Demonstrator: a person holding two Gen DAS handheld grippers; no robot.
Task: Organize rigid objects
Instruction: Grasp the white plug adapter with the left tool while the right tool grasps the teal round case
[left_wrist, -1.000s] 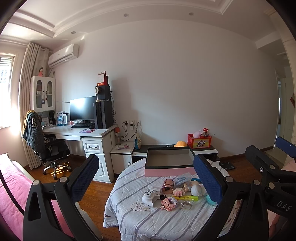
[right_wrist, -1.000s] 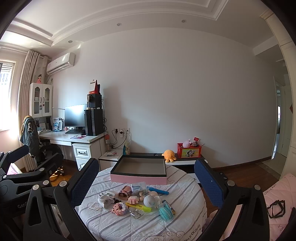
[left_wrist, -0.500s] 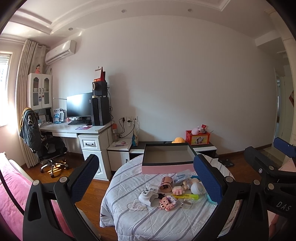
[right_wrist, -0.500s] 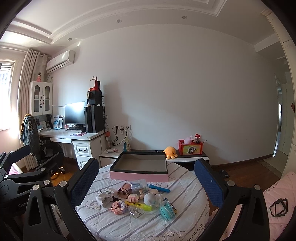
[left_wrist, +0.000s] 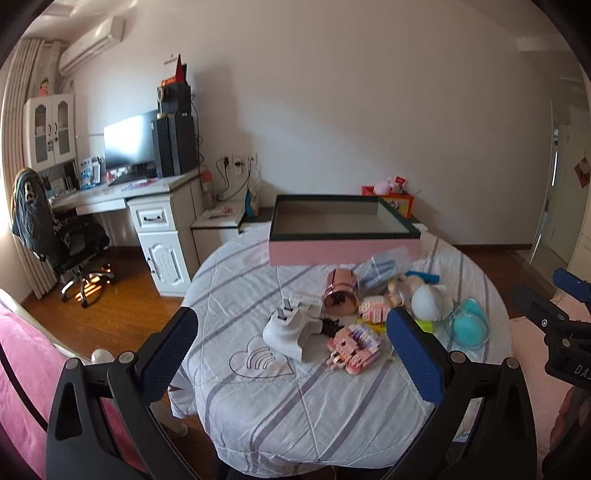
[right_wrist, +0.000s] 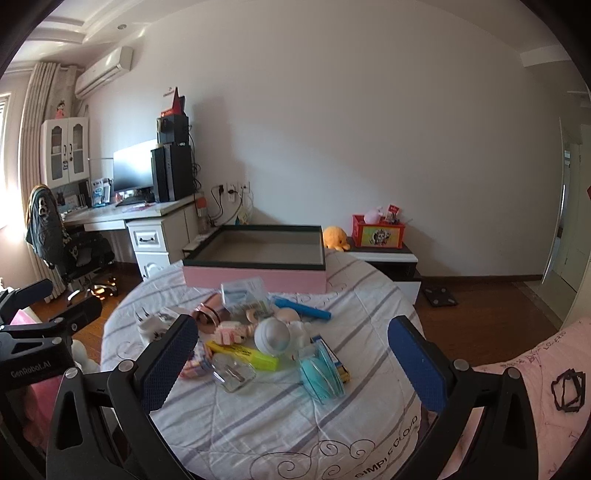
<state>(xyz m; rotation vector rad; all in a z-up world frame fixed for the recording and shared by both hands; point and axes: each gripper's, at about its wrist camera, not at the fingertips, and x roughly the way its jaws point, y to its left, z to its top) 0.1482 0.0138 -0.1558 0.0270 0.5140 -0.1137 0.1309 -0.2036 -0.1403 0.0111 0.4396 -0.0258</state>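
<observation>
A pink box (left_wrist: 343, 251) with a dark rim stands open and empty at the far side of a round table (left_wrist: 280, 413); it also shows in the right wrist view (right_wrist: 255, 275). In front of it lies a pile of small objects: a rose-gold cup (left_wrist: 340, 291), a white device (left_wrist: 291, 330), pink blocks (left_wrist: 354, 347), a white ball (right_wrist: 272, 334), a teal round case (right_wrist: 320, 373), a yellow box (right_wrist: 242, 356), a blue pen (right_wrist: 303, 309). My left gripper (left_wrist: 291, 354) and right gripper (right_wrist: 291, 363) are open and empty, above the table's near edge.
A desk (left_wrist: 122, 192) with monitor and office chair (left_wrist: 66, 236) stands at the left wall. A low cabinet with a red toy box (right_wrist: 376, 232) and an orange plush (right_wrist: 335, 238) is behind the table. Pink bedding (left_wrist: 22, 369) lies at the left, more at the right (right_wrist: 535, 387).
Both grippers have moved forward and tilted down toward the table. The pile of objects and the pink box now look closer and lie between the fingers.
</observation>
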